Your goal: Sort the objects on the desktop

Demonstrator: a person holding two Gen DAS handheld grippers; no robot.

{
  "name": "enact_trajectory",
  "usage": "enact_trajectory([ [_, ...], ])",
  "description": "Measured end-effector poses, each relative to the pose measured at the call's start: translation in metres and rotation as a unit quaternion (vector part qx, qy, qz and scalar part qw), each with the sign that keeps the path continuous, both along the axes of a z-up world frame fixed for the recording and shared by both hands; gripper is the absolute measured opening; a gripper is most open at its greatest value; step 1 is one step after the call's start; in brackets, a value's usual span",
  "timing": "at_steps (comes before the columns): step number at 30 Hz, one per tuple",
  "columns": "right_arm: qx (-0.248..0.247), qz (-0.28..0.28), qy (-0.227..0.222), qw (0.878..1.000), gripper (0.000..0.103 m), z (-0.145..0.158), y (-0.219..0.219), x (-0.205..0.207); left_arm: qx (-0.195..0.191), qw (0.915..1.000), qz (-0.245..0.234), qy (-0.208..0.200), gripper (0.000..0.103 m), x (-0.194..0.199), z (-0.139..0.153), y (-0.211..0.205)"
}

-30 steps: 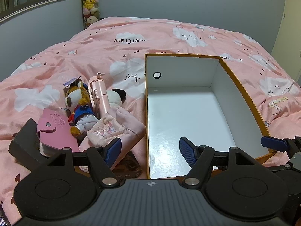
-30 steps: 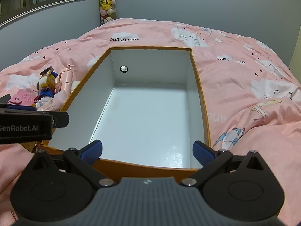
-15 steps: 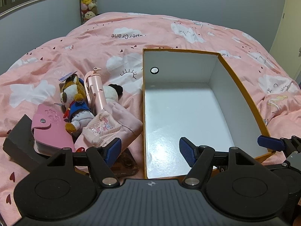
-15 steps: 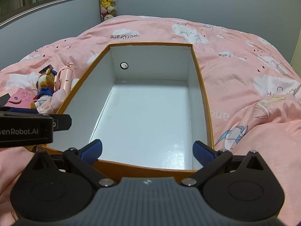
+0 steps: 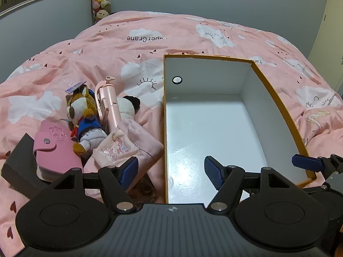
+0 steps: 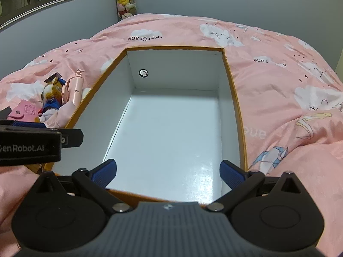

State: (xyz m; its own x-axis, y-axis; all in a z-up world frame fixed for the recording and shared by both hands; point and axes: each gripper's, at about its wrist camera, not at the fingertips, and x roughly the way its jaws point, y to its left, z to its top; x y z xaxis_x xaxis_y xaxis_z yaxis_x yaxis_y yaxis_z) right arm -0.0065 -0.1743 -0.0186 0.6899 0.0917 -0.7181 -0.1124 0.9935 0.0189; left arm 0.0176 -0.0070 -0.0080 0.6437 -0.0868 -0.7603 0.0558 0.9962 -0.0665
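An empty orange box with a white inside (image 5: 214, 132) (image 6: 171, 132) lies on the pink bed. Left of it is a pile: a plush dog in blue (image 5: 82, 115) (image 6: 50, 98), a pink stick-shaped gadget (image 5: 108, 105) (image 6: 74, 90), a pink drawstring pouch (image 5: 126, 145), a pink snap wallet (image 5: 53, 147) (image 6: 23, 111) on a black box (image 5: 17, 162), and a black-and-white plush (image 5: 128, 105). My left gripper (image 5: 170, 172) is open and empty over the box's near left corner. My right gripper (image 6: 168, 173) is open and empty over the box's near edge.
The pink quilt (image 5: 150, 40) covers the whole bed. Grey walls stand behind, with a hanging column of plush toys (image 5: 100, 0) in the corner. The right gripper's finger (image 5: 306, 162) shows at the box's near right corner in the left wrist view.
Both grippers have pulled back and risen slightly; the box and pile sit a little lower and farther in view. Nothing was taken hold of.
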Motion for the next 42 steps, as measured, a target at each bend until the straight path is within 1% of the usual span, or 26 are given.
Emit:
enact_trajectory([
  [4,-0.005,0.008,-0.015,1.0,0.102,0.012,0.0,0.013,0.003,1.0,0.001,-0.004,0.08,0.007,0.008,0.007],
  [8,-0.014,0.045,-0.04,0.998,0.102,0.028,0.009,0.026,-0.001,1.0,0.005,-0.007,0.08,0.013,0.022,0.026],
  [12,-0.009,0.082,-0.042,0.996,0.102,0.037,0.021,0.041,-0.009,0.9998,0.015,-0.004,0.08,0.018,0.033,0.05],
  [16,0.005,0.134,-0.036,0.99,0.099,0.045,0.038,0.056,-0.019,0.9995,0.022,0.01,0.072,0.022,0.04,0.078],
  [18,0.014,0.164,-0.036,0.986,0.091,0.049,0.049,0.061,-0.022,0.9993,0.024,0.02,0.064,0.024,0.041,0.091],
  [19,0.015,0.174,-0.033,0.984,0.082,0.05,0.053,0.064,-0.023,0.9991,0.025,0.025,0.063,0.025,0.042,0.097],
  [20,0.017,0.189,-0.024,0.982,0.074,0.05,0.059,0.068,-0.025,0.999,0.025,0.028,0.059,0.026,0.042,0.101],
  [22,0.026,0.207,-0.006,0.978,0.065,0.049,0.067,0.075,-0.025,0.9987,0.022,0.038,0.052,0.027,0.041,0.11],
  [23,0.037,0.214,0.008,0.976,0.061,0.049,0.071,0.081,-0.022,0.9986,0.021,0.042,0.045,0.029,0.04,0.112],
  [24,0.045,0.22,0.018,0.974,0.059,0.049,0.074,0.084,-0.017,0.9986,0.02,0.046,0.042,0.029,0.039,0.115],
  [26,0.058,0.236,0.035,0.969,0.05,0.048,0.081,0.091,-0.005,0.9986,0.018,0.05,0.039,0.032,0.038,0.119],
  [29,0.061,0.257,0.045,0.963,0.045,0.049,0.096,0.101,0.0,0.9983,0.02,0.055,0.039,0.038,0.037,0.127],
  [32,0.066,0.278,0.053,0.957,0.045,0.049,0.112,0.11,0.001,0.9976,0.039,0.057,0.039,0.046,0.038,0.14],
  [35,0.077,0.288,0.069,0.952,0.044,0.043,0.127,0.119,-0.011,0.9963,0.054,0.066,0.039,0.053,0.034,0.153],
  [38,0.077,0.296,0.08,0.949,0.042,0.035,0.139,0.124,-0.02,0.9946,0.067,0.076,0.039,0.058,0.029,0.165],
  [42,0.076,0.299,0.092,0.947,0.039,0.029,0.148,0.131,-0.035,0.9919,0.083,0.09,0.039,0.062,0.024,0.179],
])
